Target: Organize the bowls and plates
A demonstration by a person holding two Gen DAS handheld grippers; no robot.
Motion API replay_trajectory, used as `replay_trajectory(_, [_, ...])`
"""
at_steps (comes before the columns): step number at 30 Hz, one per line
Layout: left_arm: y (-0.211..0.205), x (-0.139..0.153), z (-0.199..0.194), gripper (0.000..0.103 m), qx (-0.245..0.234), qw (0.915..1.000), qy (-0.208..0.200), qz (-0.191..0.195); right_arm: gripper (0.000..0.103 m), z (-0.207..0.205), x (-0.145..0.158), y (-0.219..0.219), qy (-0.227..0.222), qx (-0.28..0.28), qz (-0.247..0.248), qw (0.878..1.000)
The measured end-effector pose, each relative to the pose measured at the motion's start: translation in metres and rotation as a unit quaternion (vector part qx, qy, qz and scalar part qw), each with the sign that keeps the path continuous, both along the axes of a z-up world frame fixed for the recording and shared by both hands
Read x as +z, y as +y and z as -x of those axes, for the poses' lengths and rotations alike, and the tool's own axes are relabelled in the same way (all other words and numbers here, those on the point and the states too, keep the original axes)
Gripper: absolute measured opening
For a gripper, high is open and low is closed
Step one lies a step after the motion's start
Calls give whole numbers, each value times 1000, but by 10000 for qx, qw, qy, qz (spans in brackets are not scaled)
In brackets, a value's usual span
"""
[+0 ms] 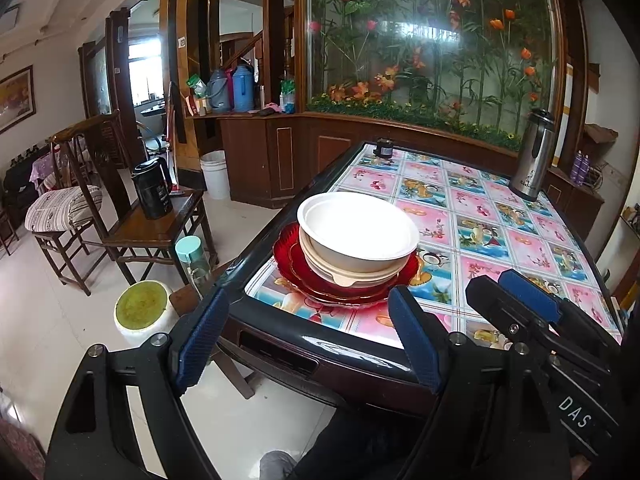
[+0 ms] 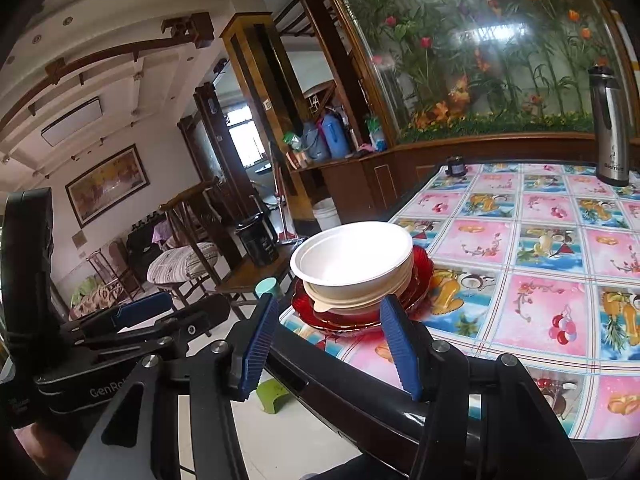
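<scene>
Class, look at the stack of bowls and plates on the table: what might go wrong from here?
1. The stack, a white bowl on beige dishes on red glass plates, sits at the table edge; a nudge might send it off.
2. Both the left gripper and right gripper are open and empty nearby; either could bump it.

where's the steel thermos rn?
The steel thermos stands upright at the table's far right edge, in front of the glass flower display, well beyond the stacked bowls; upper right in both wrist views.
</scene>
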State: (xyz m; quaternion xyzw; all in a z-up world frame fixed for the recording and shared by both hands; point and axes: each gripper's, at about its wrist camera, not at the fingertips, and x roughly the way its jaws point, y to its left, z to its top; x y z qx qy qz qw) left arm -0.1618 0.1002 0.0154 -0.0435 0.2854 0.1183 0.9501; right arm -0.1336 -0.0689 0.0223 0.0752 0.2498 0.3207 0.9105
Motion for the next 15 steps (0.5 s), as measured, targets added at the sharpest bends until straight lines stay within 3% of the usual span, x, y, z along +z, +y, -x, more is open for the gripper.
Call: replay_trajectory(15, [4,-6,-4,82,-52,9999,109,70,56,-5,-1,8,51,-77,54,9999])
